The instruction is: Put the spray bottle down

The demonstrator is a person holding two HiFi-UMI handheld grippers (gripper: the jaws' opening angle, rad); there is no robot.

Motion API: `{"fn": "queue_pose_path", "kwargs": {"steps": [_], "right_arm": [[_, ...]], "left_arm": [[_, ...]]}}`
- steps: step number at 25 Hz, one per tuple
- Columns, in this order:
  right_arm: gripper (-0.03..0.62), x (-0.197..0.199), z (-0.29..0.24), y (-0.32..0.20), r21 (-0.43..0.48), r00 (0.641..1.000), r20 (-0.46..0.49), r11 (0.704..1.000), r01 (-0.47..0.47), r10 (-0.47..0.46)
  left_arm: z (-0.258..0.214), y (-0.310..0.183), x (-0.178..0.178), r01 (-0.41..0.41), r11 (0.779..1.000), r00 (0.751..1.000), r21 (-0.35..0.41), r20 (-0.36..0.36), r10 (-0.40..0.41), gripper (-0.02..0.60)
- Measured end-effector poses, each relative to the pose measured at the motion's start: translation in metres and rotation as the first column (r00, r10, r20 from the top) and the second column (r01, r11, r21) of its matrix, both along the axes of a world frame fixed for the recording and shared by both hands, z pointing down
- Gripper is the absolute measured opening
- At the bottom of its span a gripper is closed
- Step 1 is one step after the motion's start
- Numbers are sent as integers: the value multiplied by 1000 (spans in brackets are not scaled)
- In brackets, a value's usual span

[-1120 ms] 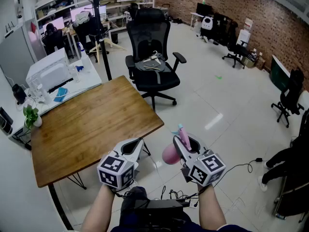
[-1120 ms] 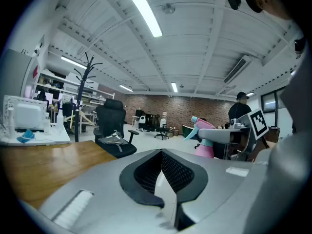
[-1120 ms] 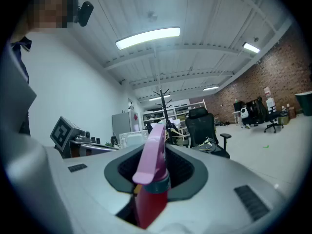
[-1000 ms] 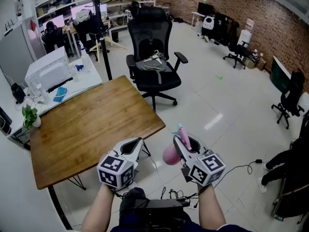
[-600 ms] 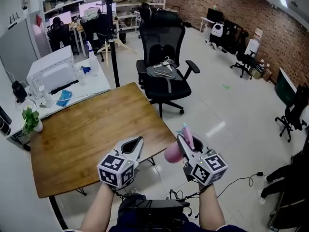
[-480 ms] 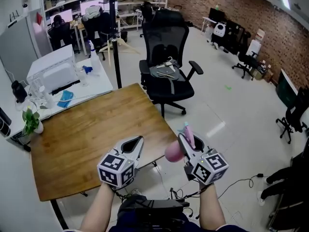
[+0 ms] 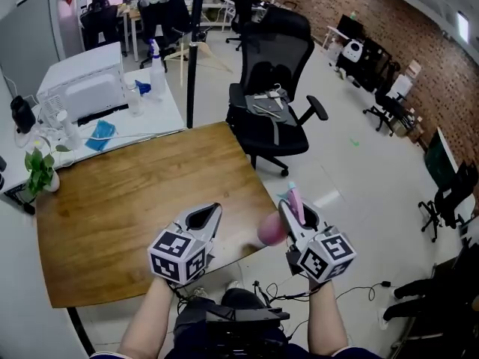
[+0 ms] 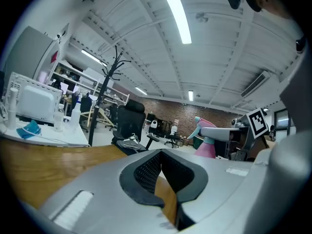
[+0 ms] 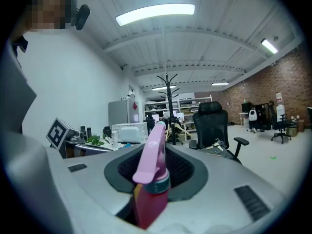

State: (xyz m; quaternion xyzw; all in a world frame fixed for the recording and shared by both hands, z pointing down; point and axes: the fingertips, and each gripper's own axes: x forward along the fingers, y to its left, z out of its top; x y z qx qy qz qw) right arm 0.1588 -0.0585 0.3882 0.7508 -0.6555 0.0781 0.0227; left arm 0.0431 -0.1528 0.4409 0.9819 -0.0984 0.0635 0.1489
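The right gripper (image 7: 289,205) is clamped on a pink spray bottle (image 7: 271,232), whose neck stands between the jaws with the trigger head rising above them. The bottle is held in the air by the near corner of the wooden table (image 7: 127,200). The left gripper (image 7: 212,209) is closed and empty over the table's near edge, with a black office chair (image 7: 273,103) beyond.

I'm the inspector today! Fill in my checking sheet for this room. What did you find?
Surface: wooden table, bare top.
Job's things: pink spray bottle, in the air by the table's edge, not put down yet.
Clutter: potted plant and blue cloth on the white desk beside it.
Grippers: left gripper shut, empty; right gripper shut on the pink spray bottle.
Cables: black cables on the floor near the person.
Surroundings: black office chair, brick wall.
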Motion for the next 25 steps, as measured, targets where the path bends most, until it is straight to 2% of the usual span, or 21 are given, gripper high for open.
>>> {"fn": "queue_pose_path", "kwargs": {"steps": [8, 15, 20, 25], "right_arm": [[126, 3, 7, -61, -11, 994, 9, 994, 109, -109], [126, 13, 7, -119, -22, 961, -31, 962, 273, -274], [126, 28, 18, -160, -30, 923, -29, 923, 383, -384], [126, 42, 26, -193, -30, 880, -18, 880, 474, -475]], "left_arm": [[11, -37, -11, 102, 994, 995, -25, 21, -101, 8], [15, -59, 0, 213, 977, 976, -25, 49, -212, 8], [13, -79, 13, 310, 951, 949, -12, 63, -308, 8], [13, -96, 17, 428, 903, 897, 26, 113, -428, 9]]}}
